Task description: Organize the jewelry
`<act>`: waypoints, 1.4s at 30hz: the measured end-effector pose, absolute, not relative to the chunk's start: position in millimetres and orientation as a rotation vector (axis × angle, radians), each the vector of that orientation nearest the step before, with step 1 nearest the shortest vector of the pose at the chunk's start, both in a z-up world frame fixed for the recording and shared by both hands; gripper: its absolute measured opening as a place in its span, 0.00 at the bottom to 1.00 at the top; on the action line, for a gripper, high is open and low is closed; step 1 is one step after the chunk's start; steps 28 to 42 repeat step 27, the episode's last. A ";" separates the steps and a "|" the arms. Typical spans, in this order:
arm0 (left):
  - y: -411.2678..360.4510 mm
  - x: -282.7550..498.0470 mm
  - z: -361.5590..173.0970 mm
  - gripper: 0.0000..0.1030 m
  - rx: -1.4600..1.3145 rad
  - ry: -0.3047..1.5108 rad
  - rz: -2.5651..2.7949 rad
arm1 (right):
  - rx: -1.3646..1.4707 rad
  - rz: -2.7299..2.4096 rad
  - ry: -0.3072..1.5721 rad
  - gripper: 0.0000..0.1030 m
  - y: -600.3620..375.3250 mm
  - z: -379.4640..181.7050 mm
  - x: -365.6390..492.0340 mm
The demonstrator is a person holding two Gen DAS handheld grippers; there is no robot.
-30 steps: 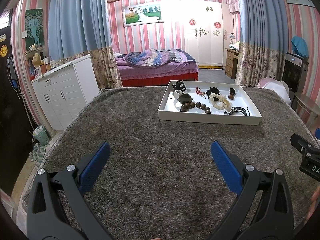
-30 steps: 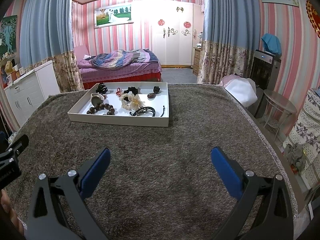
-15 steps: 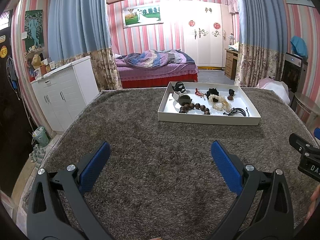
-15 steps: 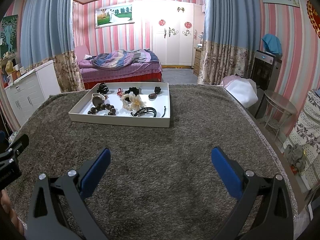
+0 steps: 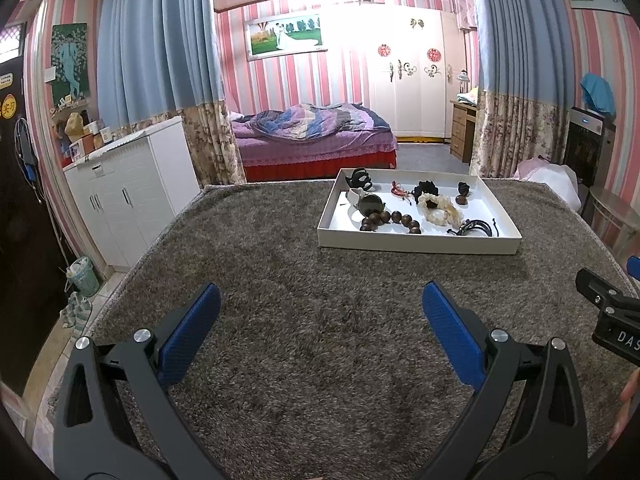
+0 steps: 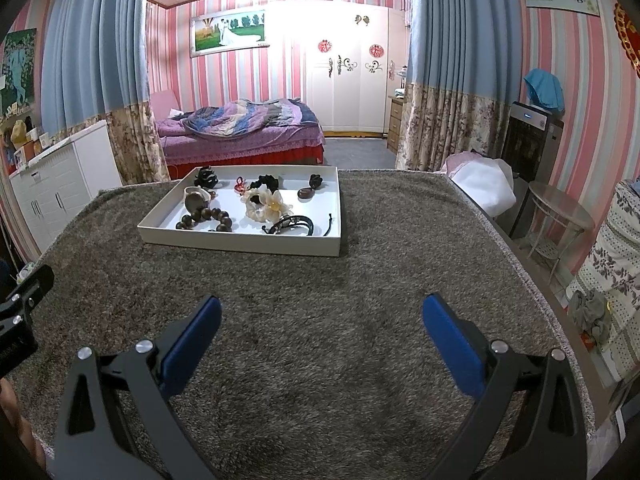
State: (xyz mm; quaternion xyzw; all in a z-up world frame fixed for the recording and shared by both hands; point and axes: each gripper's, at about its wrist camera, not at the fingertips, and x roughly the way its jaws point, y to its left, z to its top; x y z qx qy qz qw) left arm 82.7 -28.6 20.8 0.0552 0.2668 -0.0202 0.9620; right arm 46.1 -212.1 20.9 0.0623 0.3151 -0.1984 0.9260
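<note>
R gripper [image 6: 322, 322] wide, tray [image 6: 240, 242] ahead

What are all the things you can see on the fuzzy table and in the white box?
tray: one, white, on the far half of the table
wooden bead bracelet: one, dark brown, front left of the tray
watch: one, pale strap and dark face, just behind the beads
flower hair tie: one, cream, middle of the tray
black cord bracelet: one, front right of the tray
black scrunchie: one, back middle
red knot charm: one, back, left of the scrunchie
table cover: one, grey-brown and shaggy
left gripper: blue fingers wide apart, holding nothing
right gripper: blue fingers wide apart, holding nothing
</note>
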 end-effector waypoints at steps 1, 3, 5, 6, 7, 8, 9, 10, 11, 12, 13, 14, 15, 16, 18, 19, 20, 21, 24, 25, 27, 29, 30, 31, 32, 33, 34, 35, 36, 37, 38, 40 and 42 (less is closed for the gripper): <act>-28.2 82.9 20.9 0.97 0.110 0.543 -0.042 | 0.127 -0.407 0.646 0.98 -212.1 20.8 46.1; -27.2 83.9 20.5 0.97 0.104 0.551 -0.046 | 0.128 -0.407 0.648 0.98 -212.3 20.2 46.7; -26.9 84.2 19.9 0.97 0.102 0.552 -0.047 | 0.129 -0.407 0.650 0.98 -212.8 19.9 46.4; -26.9 84.1 19.8 0.97 0.104 0.550 -0.047 | 0.130 -0.407 0.650 0.98 -213.0 19.6 46.1; -27.3 83.7 19.8 0.97 0.108 0.548 -0.047 | 0.130 -0.406 0.649 0.98 -213.0 19.6 46.1; -28.0 82.9 19.7 0.97 0.109 0.546 -0.046 | 0.131 -0.406 0.649 0.98 -212.9 19.9 46.1; -28.4 82.4 20.0 0.97 0.110 0.545 -0.046 | 0.129 -0.406 0.649 0.98 -213.0 19.6 46.1; -28.4 82.6 19.8 0.97 0.111 0.546 -0.047 | 0.129 -0.407 0.649 0.98 -213.0 19.5 46.1; -28.2 83.0 19.5 0.97 0.109 0.549 -0.049 | 0.129 -0.407 0.649 0.98 -213.4 19.0 46.4; -28.2 82.7 19.5 0.97 0.107 0.552 -0.052 | 0.129 -0.407 0.649 0.98 -213.4 19.0 46.5; -28.4 82.8 19.3 0.97 0.106 0.554 -0.052 | 0.129 -0.408 0.650 0.98 -213.4 19.0 46.5; -28.5 82.5 19.0 0.97 0.106 0.554 -0.050 | 0.129 -0.408 0.650 0.98 -213.4 18.9 46.5; -28.4 82.4 19.1 0.97 0.106 0.553 -0.048 | 0.129 -0.408 0.651 0.98 -213.4 18.9 46.6; -28.5 82.3 19.2 0.97 0.106 0.553 -0.047 | 0.130 -0.408 0.652 0.98 -213.4 18.6 46.5; -28.7 81.4 19.6 0.97 0.109 0.548 -0.043 | 0.131 -0.408 0.654 0.98 -213.6 18.1 47.0; -28.8 81.4 19.6 0.97 0.110 0.547 -0.041 | 0.130 -0.408 0.654 0.98 -213.6 18.1 47.1; -28.8 81.4 19.7 0.97 0.111 0.545 -0.039 | 0.130 -0.407 0.654 0.98 -213.7 18.1 47.1; -28.7 81.2 19.9 0.97 0.112 0.544 -0.037 | 0.130 -0.407 0.654 0.98 -213.6 18.1 47.1; -28.1 82.0 19.9 0.97 0.107 0.552 -0.040 | 0.131 -0.406 0.655 0.98 -213.6 17.1 47.0; -27.9 82.6 19.7 0.97 0.106 0.555 -0.041 | 0.131 -0.406 0.656 0.98 -213.6 16.7 46.9; -28.0 82.3 19.3 0.97 0.107 0.557 -0.040 | 0.133 -0.407 0.657 0.98 -213.7 16.6 46.8; -28.0 82.3 19.3 0.97 0.107 0.557 -0.040 | 0.133 -0.407 0.657 0.98 -213.7 16.6 46.8; -28.0 82.3 19.3 0.97 0.107 0.557 -0.040 | 0.133 -0.407 0.657 0.98 -213.7 16.6 46.8; -28.0 82.3 19.3 0.97 0.107 0.557 -0.040 | 0.133 -0.407 0.657 0.98 -213.7 16.6 46.8; -28.0 82.3 19.3 0.97 0.107 0.557 -0.040 | 0.133 -0.407 0.657 0.98 -213.7 16.6 46.8; -28.0 82.3 19.3 0.97 0.107 0.557 -0.040 | 0.133 -0.407 0.657 0.98 -213.7 16.6 46.8; -28.0 82.3 19.3 0.97 0.107 0.557 -0.040 | 0.133 -0.407 0.657 0.98 -213.7 16.6 46.8; -28.0 82.3 19.3 0.97 0.107 0.557 -0.040 | 0.133 -0.407 0.657 0.98 -213.7 16.6 46.8; -28.0 82.3 19.3 0.97 0.107 0.557 -0.040 | 0.133 -0.407 0.657 0.98 -213.7 16.6 46.8; -28.0 82.3 19.3 0.97 0.107 0.557 -0.040 | 0.133 -0.407 0.657 0.98 -213.7 16.6 46.8; -28.0 82.3 19.3 0.97 0.107 0.557 -0.040 | 0.133 -0.407 0.657 0.98 -213.7 16.6 46.8; -28.0 82.3 19.3 0.97 0.107 0.557 -0.040 | 0.133 -0.407 0.657 0.98 -213.7 16.6 46.8; -28.0 82.3 19.3 0.97 0.107 0.557 -0.040 | 0.133 -0.407 0.657 0.98 -213.7 16.6 46.8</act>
